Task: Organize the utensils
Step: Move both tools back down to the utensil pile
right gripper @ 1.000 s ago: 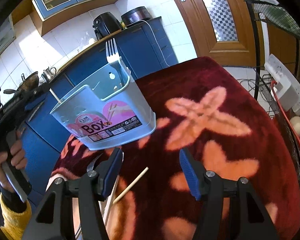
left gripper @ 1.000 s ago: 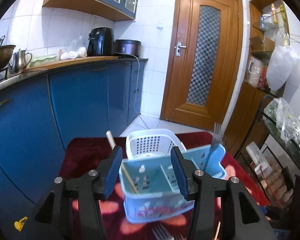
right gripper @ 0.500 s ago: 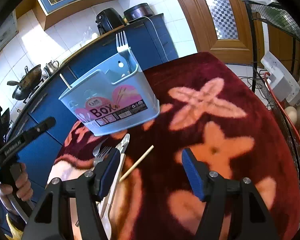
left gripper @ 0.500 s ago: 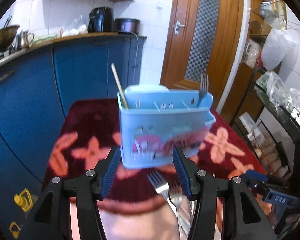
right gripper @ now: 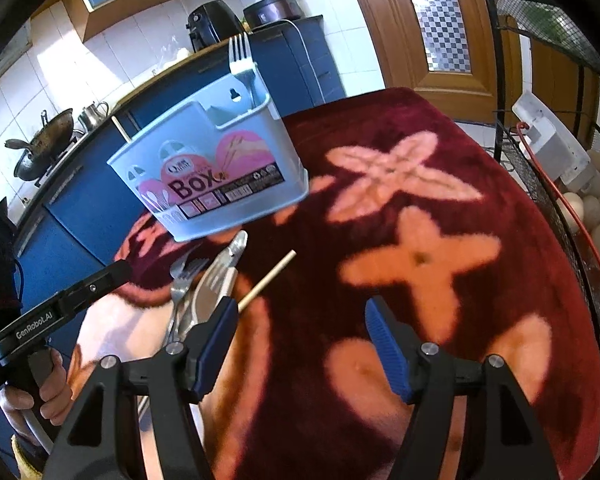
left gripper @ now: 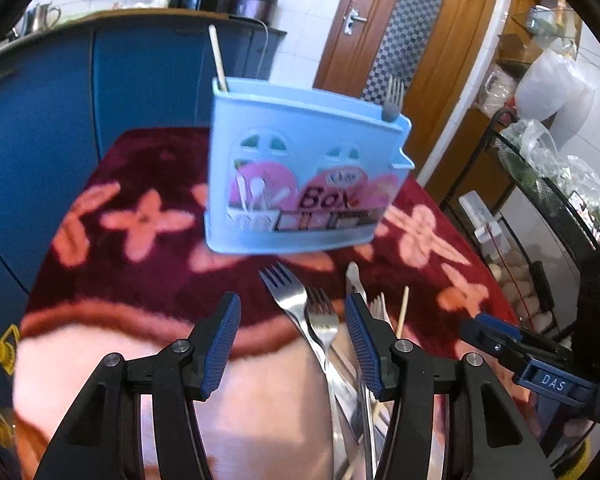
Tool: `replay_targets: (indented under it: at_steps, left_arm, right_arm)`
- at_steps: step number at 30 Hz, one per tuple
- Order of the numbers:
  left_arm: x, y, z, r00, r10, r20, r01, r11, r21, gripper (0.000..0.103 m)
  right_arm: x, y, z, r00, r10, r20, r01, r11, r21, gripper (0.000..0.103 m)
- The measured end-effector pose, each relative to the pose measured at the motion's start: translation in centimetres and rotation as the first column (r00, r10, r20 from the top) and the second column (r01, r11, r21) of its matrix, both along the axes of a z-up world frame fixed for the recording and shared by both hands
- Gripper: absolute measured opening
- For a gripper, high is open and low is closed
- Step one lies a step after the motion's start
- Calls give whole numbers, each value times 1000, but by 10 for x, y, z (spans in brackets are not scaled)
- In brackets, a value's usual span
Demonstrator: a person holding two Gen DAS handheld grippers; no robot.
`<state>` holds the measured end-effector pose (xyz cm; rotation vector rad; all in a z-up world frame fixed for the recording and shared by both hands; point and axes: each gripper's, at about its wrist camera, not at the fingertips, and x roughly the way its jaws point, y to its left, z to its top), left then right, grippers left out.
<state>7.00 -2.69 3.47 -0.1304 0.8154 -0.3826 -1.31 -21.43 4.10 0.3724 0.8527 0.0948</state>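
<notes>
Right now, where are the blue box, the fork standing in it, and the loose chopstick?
blue box (right gripper: 220,176): right wrist view, front label.
fork (right gripper: 239,56): right wrist view, tines.
chopstick (right gripper: 268,280): right wrist view, mid-shaft.

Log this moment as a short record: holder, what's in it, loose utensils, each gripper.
holder: blue box upright on the red floral cloth
in holder: fork at one end, wooden stick at the other
loose utensils: forks, a knife and a chopstick lying in front of the box
left gripper: open, empty, over the forks
right gripper: open, empty, jaws over bare cloth beside the pile
</notes>
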Motion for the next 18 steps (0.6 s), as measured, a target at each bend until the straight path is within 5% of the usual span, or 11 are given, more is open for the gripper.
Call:
replay_targets:
  at_steps: [7,18]
  left_arm:
    - [3,-16,-17,999,-38,-38,37,999,-12,56]
    - [13,-31,-35,990,-82,-114,77,996,-45,18]
  right_arm:
    - [0,-2,-11,999,-14,-31,12,999,-37,74]
    - [-1,1,-16,1000,-13,-28,11,997,-80,77]
